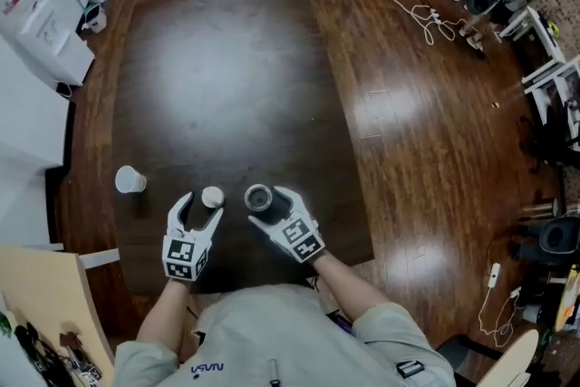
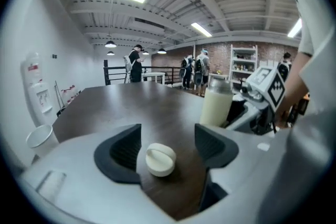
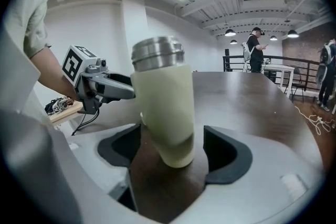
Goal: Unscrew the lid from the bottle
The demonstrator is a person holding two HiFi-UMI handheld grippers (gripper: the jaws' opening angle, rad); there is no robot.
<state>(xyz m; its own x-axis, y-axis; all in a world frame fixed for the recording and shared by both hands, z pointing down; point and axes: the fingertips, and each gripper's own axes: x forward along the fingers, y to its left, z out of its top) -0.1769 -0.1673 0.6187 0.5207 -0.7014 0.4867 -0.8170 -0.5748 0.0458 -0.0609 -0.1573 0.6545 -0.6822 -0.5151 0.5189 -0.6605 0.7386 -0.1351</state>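
The task looks all but done: the small round white plastic lid (image 2: 160,159) is already off and lies flat on the dark wooden desk (image 1: 227,86), apart from the bottle. It sits straight ahead of the left hand-held gripper (image 1: 200,209), in the gap between its two dark pads. Those jaws are released, with bare desk showing on either side of the lid, so nothing is gripped there. The pale cream cylindrical bottle with a bare steel threaded neck (image 3: 163,102) stands just to the right of that gripper and a little further forward. It is directly between the jaws of the right hand-held gripper (image 3: 173,152), whose jaws are also spread wide and let go. A clear gap shows at the pad on that gripper's right, while the bottle's near edge overlaps the opposite pad in the right gripper view, so I cannot tell whether it brushes there. The bottle's long axis is upright, crossing the line along which the right gripper points, and its base rests on the desk. It appears to lean in the right gripper view, which I judge to be lens distortion, since the left gripper view shows it upright. The right hand is nearer the bottle and the left is nearer the lid. Each gripper could probably back straight out along its own pointing line without knocking either thing.
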